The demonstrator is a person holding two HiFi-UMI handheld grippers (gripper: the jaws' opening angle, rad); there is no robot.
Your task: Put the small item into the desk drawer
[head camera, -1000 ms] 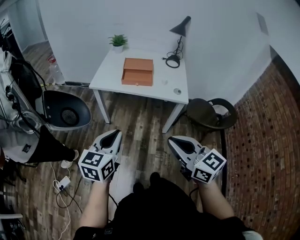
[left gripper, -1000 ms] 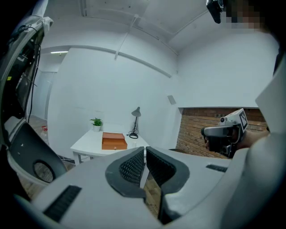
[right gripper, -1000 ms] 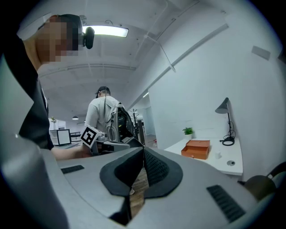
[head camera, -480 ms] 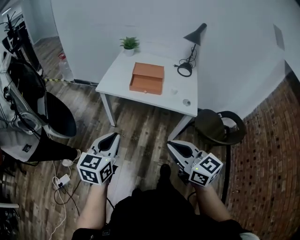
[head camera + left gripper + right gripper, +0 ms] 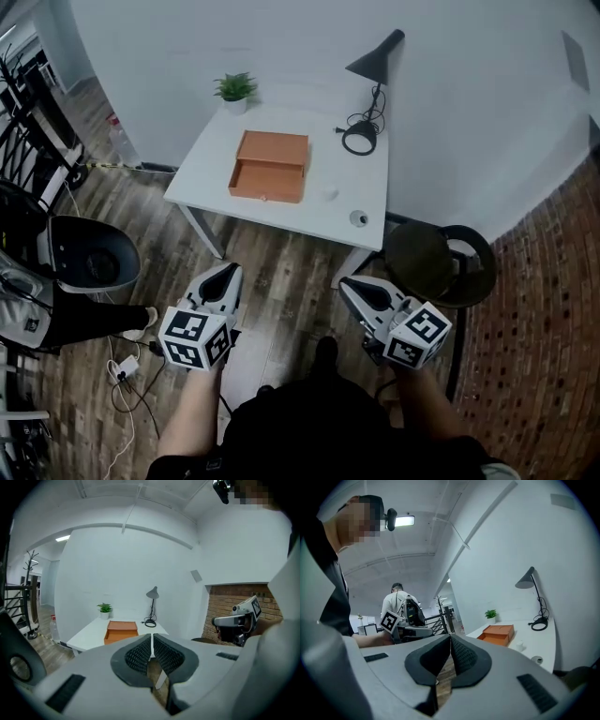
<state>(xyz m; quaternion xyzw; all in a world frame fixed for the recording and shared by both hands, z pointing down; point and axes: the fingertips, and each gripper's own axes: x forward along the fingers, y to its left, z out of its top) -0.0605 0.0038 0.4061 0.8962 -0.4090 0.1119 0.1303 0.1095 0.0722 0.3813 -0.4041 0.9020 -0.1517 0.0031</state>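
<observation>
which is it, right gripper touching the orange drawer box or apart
Apart. Head view shows the right gripper over the floor, clearly short of the desk bearing the orange drawer box.

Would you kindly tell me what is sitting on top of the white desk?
An orange drawer box, a potted plant, a black lamp, a small white item and a small round item. What lies inside the orange drawer box cannot be seen.

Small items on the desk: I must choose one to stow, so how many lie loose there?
2. A white item lies right of the drawer box; a round grey item sits near the front right corner of the desk. More may hide inside the box.
</observation>
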